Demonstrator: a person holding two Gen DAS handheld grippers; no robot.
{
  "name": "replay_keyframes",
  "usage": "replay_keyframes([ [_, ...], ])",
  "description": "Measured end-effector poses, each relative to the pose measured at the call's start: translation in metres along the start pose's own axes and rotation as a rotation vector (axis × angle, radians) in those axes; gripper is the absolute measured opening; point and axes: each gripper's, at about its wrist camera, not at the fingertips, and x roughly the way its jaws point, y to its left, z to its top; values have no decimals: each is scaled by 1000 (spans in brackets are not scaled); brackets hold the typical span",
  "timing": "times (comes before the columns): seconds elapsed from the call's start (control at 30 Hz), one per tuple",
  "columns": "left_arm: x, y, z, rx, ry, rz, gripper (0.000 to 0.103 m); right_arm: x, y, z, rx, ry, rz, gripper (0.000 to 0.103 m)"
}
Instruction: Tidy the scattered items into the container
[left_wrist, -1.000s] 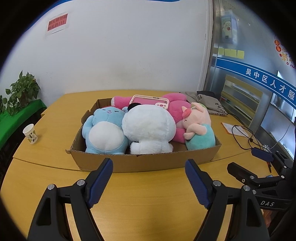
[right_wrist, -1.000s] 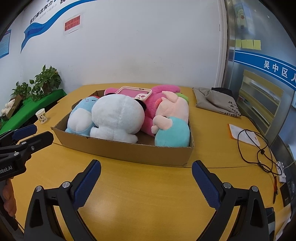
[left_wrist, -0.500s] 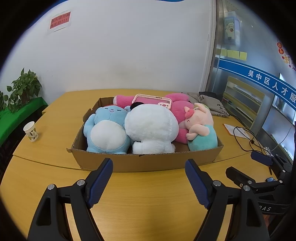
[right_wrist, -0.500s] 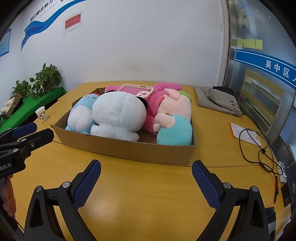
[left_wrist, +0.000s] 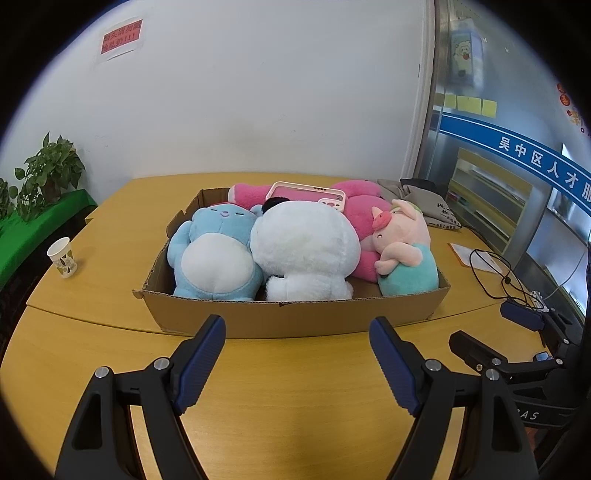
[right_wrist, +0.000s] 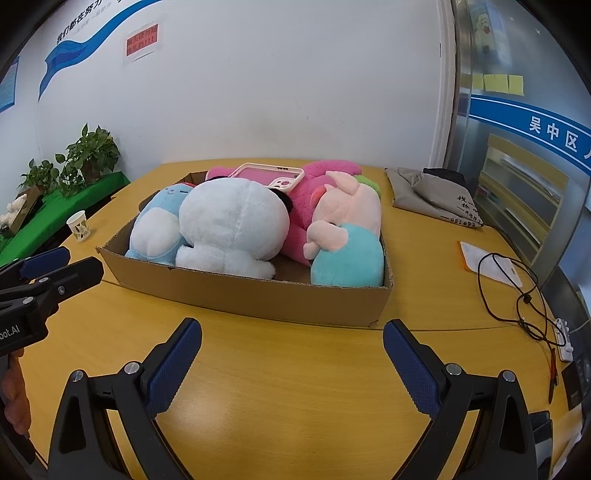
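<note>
hovering wide open and empty, the left gripper and right gripper both sit over the wooden table. dead ahead of them, the cardboard box holds a blue plush, white plush, pig plush and pink phone case.
</note>
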Motion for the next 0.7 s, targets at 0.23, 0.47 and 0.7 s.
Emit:
replay_keyframes([
  [0.23, 5, -4, -1, 4, 36, -18, 80, 1, 0, -1, 6, 6, -5, 100],
  [0.47, 9, -8, -5, 13, 54, 6, 80, 4, -3, -4, 23, 24, -16, 100],
  [0.7, 8, -5, -7, 11, 60, 68, 80, 5, -3, -4, 24, 24, -16, 100],
])
